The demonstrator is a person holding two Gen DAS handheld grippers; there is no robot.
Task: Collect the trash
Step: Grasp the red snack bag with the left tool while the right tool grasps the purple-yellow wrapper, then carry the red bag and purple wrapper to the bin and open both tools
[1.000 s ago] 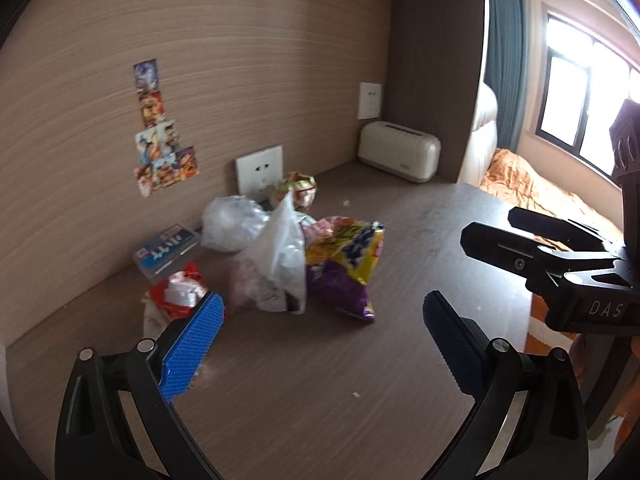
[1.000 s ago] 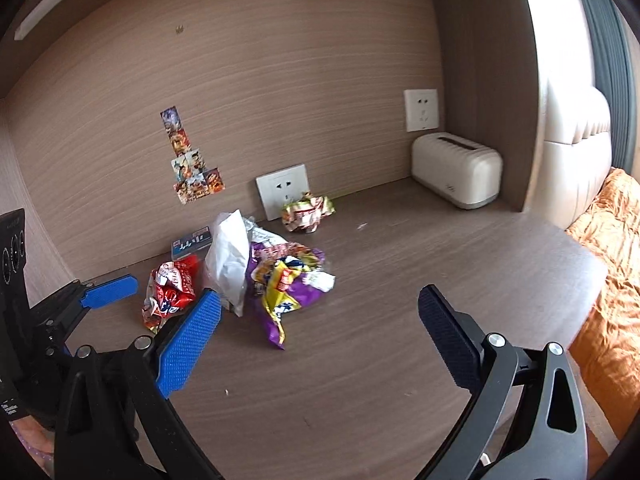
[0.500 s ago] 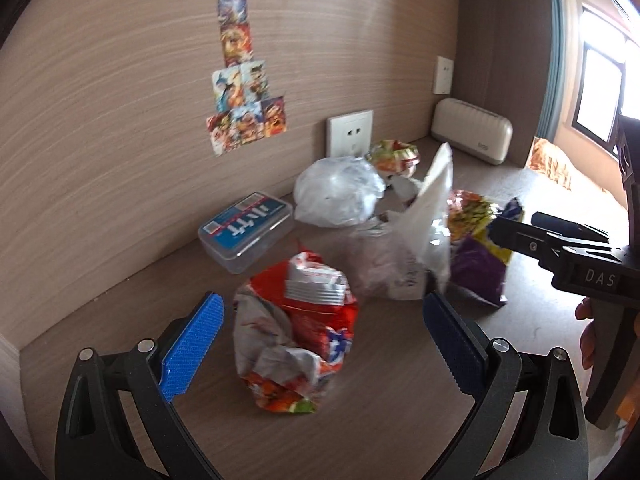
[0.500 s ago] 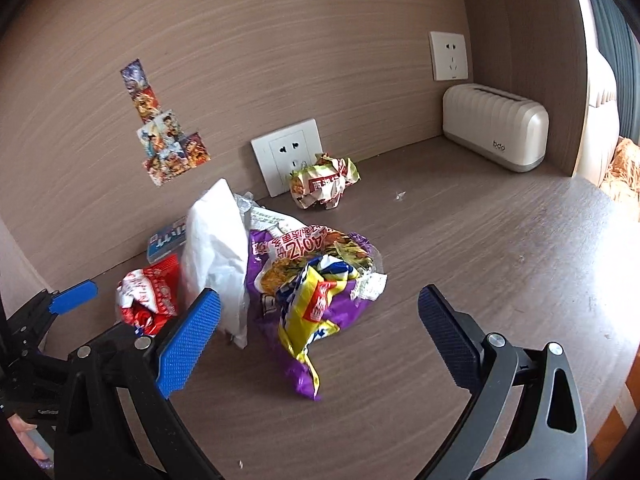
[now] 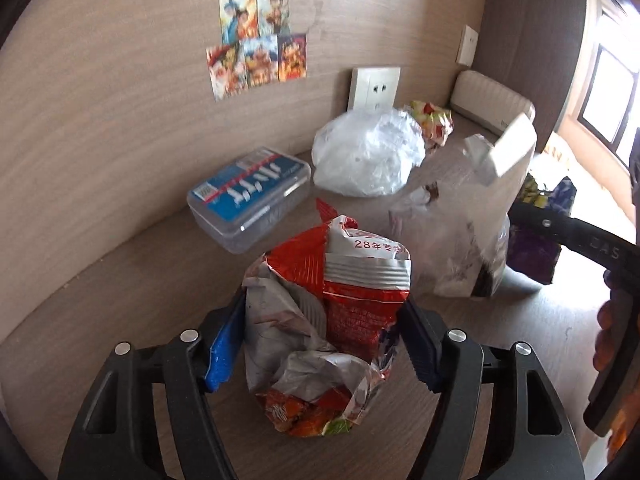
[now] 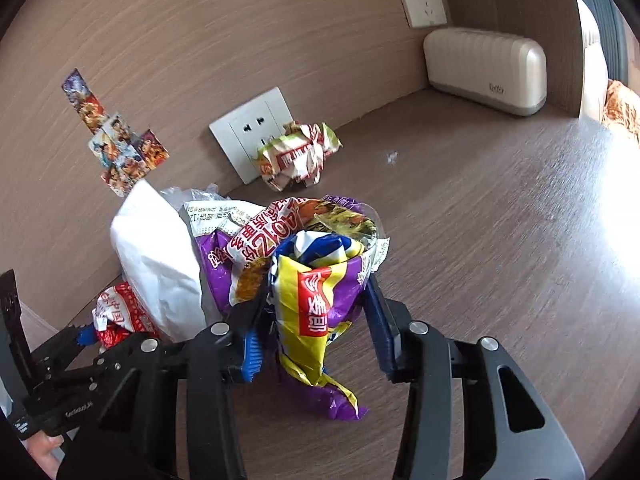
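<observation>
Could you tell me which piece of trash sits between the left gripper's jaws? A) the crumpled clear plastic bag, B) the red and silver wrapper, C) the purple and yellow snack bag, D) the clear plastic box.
B: the red and silver wrapper fills the gap in the left gripper, whose jaws are closing against its sides.

This is a lived-in bedroom in a home, seen at a built-in wood-grain bench (image 6: 500, 240) set in a panelled alcove. Collectible picture cards (image 5: 256, 40) are stuck to the back panel (image 5: 120, 80), above wall sockets (image 6: 252, 132). A cream ribbed appliance (image 6: 484, 68) sits at the far end. Past the alcove stand a padded cream headboard (image 6: 591, 40), orange bedding (image 6: 622, 108), and a dark-framed window (image 5: 612, 92) with a curtain (image 6: 608, 8). Snack wrappers (image 6: 296, 156) and a clear plastic box (image 5: 248, 200) litter the surface.
</observation>
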